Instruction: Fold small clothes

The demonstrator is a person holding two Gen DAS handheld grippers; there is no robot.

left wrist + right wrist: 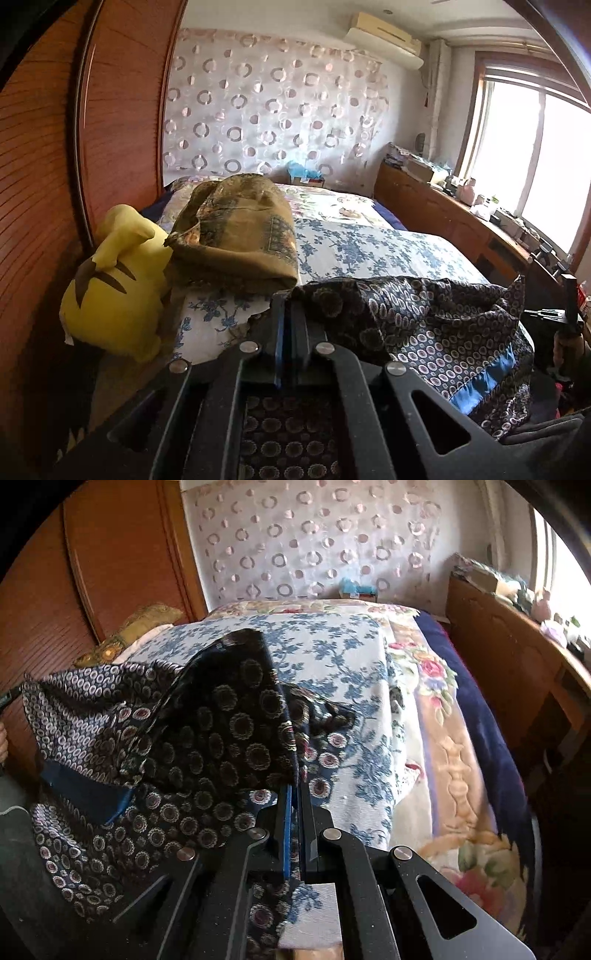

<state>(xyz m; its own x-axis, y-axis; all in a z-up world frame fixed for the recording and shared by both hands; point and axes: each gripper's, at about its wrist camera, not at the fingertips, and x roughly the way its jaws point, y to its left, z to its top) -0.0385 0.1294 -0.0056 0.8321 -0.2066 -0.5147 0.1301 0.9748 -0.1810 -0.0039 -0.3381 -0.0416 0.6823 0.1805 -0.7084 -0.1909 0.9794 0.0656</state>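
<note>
A dark navy garment [436,325] with small ring and medallion prints and a blue satin band hangs stretched between my two grippers above the bed. My left gripper [290,306] is shut on its left edge, with cloth also under the gripper body. In the right wrist view my right gripper [295,794] is shut on another edge of the same garment [184,746], which drapes to the left and rises in a peak above the fingers. The cloth sags in folds between the two holds.
The bed has a blue-flowered white sheet [351,672] over a floral quilt [454,738]. A yellow plush toy [114,284] and a folded olive-brown cloth [240,236] lie at the left by the wooden wardrobe [44,184]. A wooden desk [461,221] runs along the right under the window.
</note>
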